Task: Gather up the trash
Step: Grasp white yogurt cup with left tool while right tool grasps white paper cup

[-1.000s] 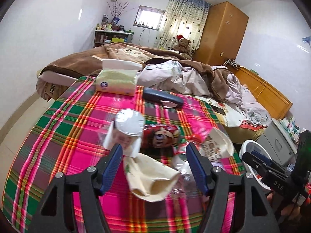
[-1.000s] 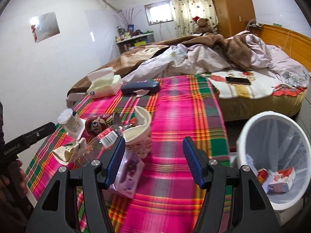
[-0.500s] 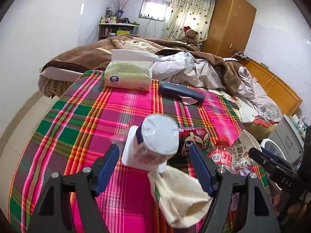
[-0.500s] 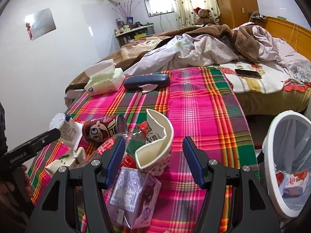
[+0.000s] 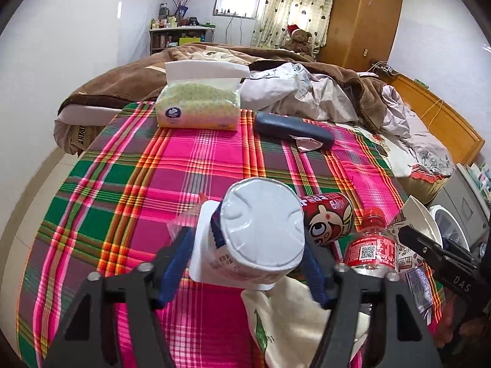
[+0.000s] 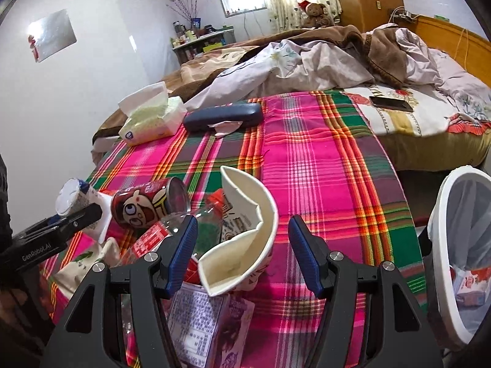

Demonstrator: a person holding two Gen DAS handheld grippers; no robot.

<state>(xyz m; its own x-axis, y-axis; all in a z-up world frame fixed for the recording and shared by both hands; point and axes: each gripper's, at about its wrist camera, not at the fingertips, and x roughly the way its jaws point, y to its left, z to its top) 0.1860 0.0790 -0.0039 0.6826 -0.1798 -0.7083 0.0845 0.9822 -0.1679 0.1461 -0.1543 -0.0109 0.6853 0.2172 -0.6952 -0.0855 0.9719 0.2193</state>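
A white tub with a foil lid [image 5: 260,239] stands on the plaid cloth [image 5: 190,178]. My left gripper [image 5: 245,266] is closing on it, and both blue pads touch its sides. Beside the tub lie a red cartoon can [image 5: 330,217], a clear plastic bottle with a red label [image 5: 371,245] and a cream wrapper [image 5: 291,316]. My right gripper [image 6: 244,256] is open and straddles a crushed paper cup [image 6: 245,239], with a gap at its right pad. A purple printed packet [image 6: 208,322] lies under that cup. The red can [image 6: 147,205] shows left of it.
A white bin with a liner [image 6: 460,245] holds some packaging off the table's right edge. A tissue pack [image 5: 198,107] and a dark glasses case [image 5: 291,128] sit at the far side. The unmade bed lies behind, with a phone [image 6: 391,103] on it.
My left gripper moved forward and down over the foil-lidded tub and its jaws narrowed onto it. My right gripper advanced until the crushed paper cup sat between its fingers.
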